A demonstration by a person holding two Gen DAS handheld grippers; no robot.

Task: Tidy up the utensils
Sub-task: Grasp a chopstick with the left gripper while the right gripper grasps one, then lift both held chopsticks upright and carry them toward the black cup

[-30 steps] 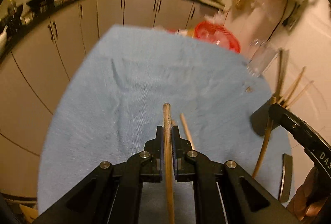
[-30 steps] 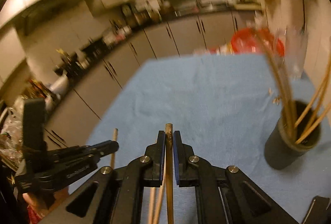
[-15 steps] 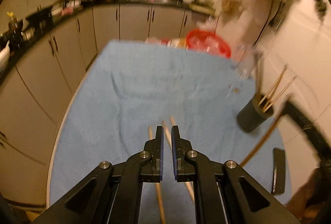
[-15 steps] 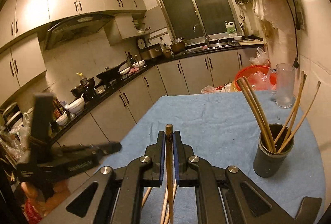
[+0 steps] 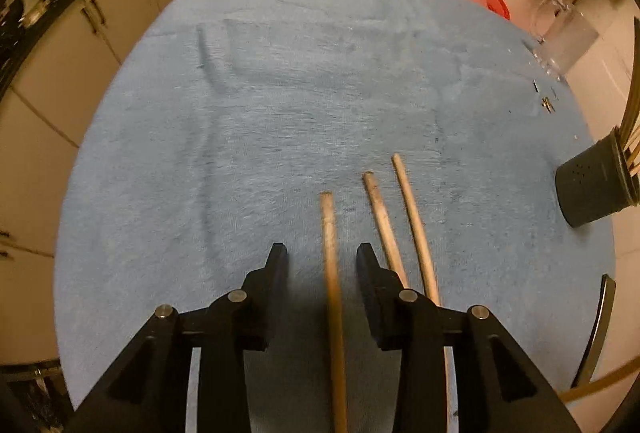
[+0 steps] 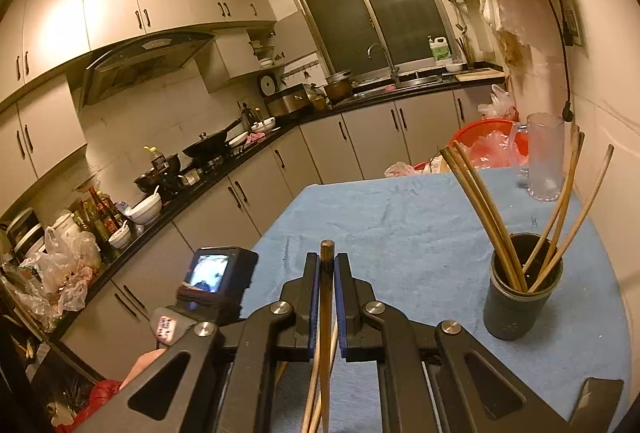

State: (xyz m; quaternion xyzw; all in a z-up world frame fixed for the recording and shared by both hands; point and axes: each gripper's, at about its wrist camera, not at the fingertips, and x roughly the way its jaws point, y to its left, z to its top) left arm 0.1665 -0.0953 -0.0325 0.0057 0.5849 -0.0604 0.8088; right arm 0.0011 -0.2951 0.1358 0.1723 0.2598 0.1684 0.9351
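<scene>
Left hand-held gripper (image 5: pixel 322 261): I've dropped low, jaws opening around a chopstick (image 5: pixel 329 253) on the blue tabletop (image 5: pixel 280 93).
Right hand-held gripper (image 6: pixel 327 265): still clamped on my chopstick (image 6: pixel 326 293).
Meaning: holder (image 6: pixel 518 297) next.

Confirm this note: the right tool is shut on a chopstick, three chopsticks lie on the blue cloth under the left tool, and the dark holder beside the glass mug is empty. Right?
Not quite. The dark holder is not empty: the right wrist view shows several chopsticks standing in it. The rest holds: the right tool is shut on a chopstick, and three chopsticks lie on the blue cloth under the left tool, with the glass mug nearby.
</scene>
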